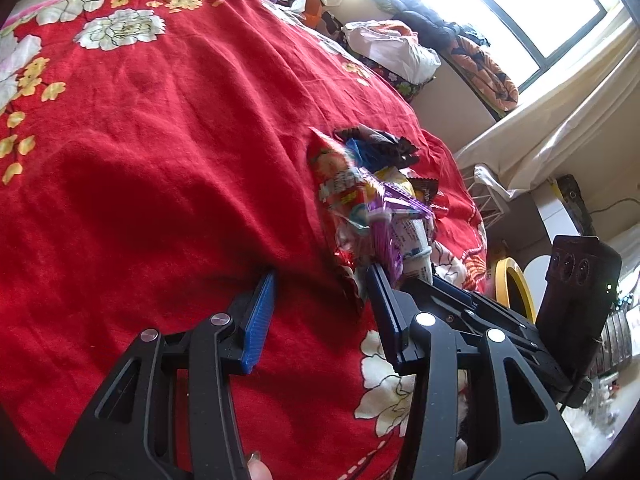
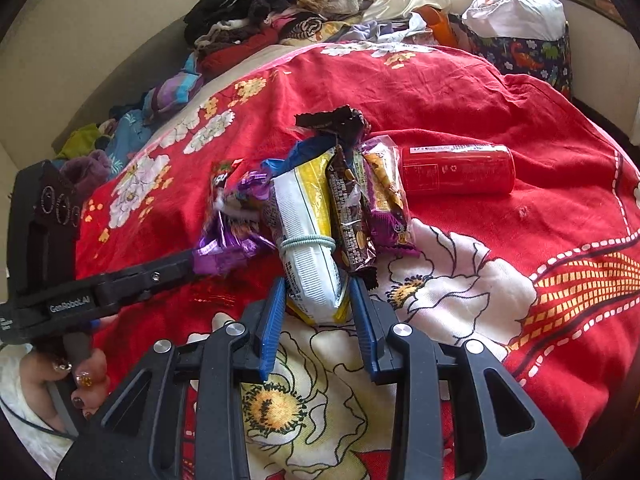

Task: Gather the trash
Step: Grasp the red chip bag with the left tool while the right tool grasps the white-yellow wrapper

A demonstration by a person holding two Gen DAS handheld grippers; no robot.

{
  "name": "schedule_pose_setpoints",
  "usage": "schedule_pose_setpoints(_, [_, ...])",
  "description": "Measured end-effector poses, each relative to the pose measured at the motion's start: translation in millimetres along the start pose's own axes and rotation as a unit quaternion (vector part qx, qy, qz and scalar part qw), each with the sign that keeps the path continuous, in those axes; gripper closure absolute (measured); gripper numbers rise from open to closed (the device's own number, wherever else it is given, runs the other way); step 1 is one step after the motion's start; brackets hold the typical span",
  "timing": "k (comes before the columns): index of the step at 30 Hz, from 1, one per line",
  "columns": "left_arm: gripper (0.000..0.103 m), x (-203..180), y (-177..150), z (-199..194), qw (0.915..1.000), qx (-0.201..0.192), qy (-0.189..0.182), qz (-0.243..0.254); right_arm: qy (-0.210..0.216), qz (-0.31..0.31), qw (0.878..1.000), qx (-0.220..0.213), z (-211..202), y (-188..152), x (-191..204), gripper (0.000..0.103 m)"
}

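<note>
A heap of snack wrappers [image 2: 320, 192] lies on the red flowered bedspread [image 2: 500, 92]. My right gripper [image 2: 318, 300] has its blue pads on both sides of the white and yellow bag [image 2: 308, 240], which has a hair tie around it, touching its lower end. A red can [image 2: 456, 168] lies on its side to the right of the heap. My left gripper [image 1: 324, 280] is open; its right finger [image 1: 380, 292] touches the purple wrapper [image 1: 386, 216] at the heap's edge. It shows at left in the right wrist view [image 2: 160, 272], its tip against the purple wrapper [image 2: 228, 244].
Piled clothes [image 2: 280, 12] line the bed's far side. A patterned bag holding white plastic [image 2: 520, 28] stands at the back right. In the left wrist view a window [image 1: 548, 12], curtain and floor clutter with a yellow ring [image 1: 516, 284] lie beyond the bed edge.
</note>
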State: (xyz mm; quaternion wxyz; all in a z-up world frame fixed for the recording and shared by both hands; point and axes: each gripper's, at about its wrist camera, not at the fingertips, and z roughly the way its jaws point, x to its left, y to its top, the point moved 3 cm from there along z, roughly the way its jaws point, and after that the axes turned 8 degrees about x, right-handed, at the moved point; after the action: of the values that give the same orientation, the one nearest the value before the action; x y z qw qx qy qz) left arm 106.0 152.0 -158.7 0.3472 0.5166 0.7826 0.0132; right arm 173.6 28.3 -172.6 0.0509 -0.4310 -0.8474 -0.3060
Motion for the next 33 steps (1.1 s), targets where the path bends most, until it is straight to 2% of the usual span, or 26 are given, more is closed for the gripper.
schedule_pose_setpoints(2, [0.064, -4.2, -1.2, 2.1, 1.0000, 0.004, -0.003, 0.004, 0.009, 0.006, 1.000, -0.006, -5.7, -2.2, -3.2, 0.077])
schedule_pose_setpoints(6, [0.064, -11.8, -3.0, 6.9, 0.9999, 0.008, -0.004, 0.013, 0.022, 0.024, 0.999, -0.018, -19.4, -9.3, -8.3, 0.078])
schedule_pose_setpoints(11, [0.087, -21.6, -5.9, 12.7, 0.9995, 0.016, -0.007, 0.026, 0.028, 0.038, 0.998, -0.030, -36.4, -21.8, -15.5, 0.078])
schedule_pose_setpoints(14, [0.092, -24.9, -6.6, 11.4, 0.9994, 0.014, -0.005, 0.033, 0.027, 0.045, 0.998, -0.036, -46.9, -29.8, -20.2, 0.078])
schedule_pose_setpoints(24, [0.094, -41.4, 2.7, -10.9, 0.9977, -0.027, 0.004, 0.062, 0.031, 0.050, 0.997, -0.048, -71.8, -49.3, -21.6, 0.079])
schedule_pose_setpoints(33, [0.095, -55.7, 4.2, -24.5, 0.9962, -0.043, 0.003, 0.076, 0.029, 0.042, 0.997, -0.063, -88.7, -50.7, -11.9, 0.079])
